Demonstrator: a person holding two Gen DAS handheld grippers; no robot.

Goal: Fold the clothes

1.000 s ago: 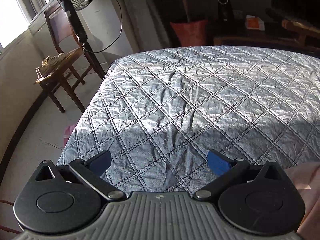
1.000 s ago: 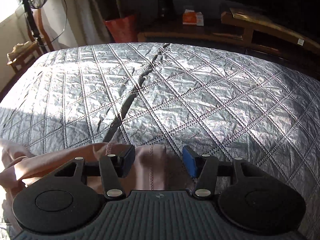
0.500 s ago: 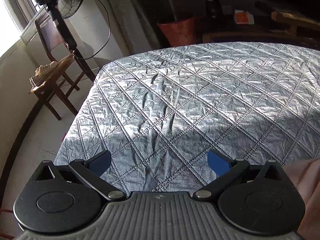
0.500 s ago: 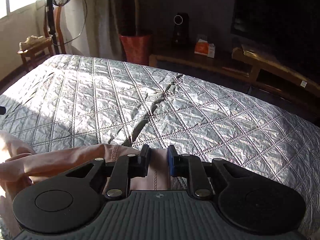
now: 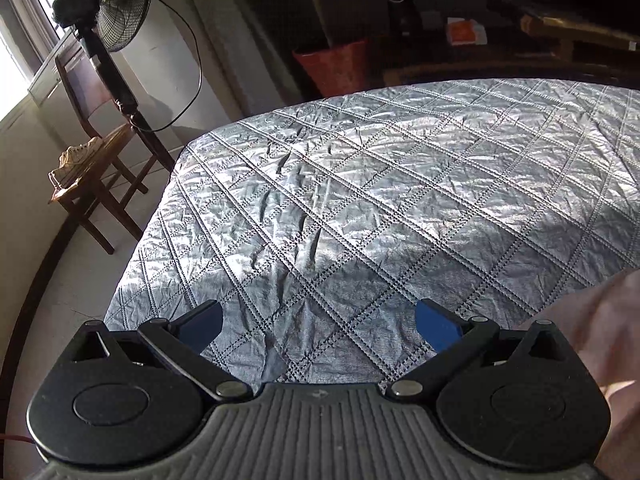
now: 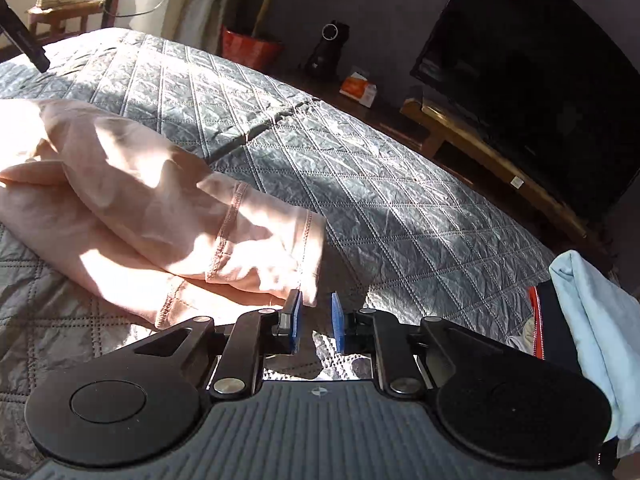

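our right gripper (image 6: 315,322) has its jaws closing, a narrow gap left, with only bedspread showing in the gap; the pink garment's hem lies just beside the left pad, and we cannot tell if it touches. our left gripper (image 5: 319,322) stands wide apart over bare quilt. the pink garment (image 6: 160,208) lies crumpled with stitched hems on the grey quilted bed (image 6: 400,208). a light blue cloth (image 6: 592,320) sits at the right edge. beyond the bed: a dark tv (image 6: 540,60), red bin (image 5: 334,64), orange box (image 6: 357,87) with unreadable print, standing fan (image 5: 108,4), chair (image 5: 92,160) bearing shoes.
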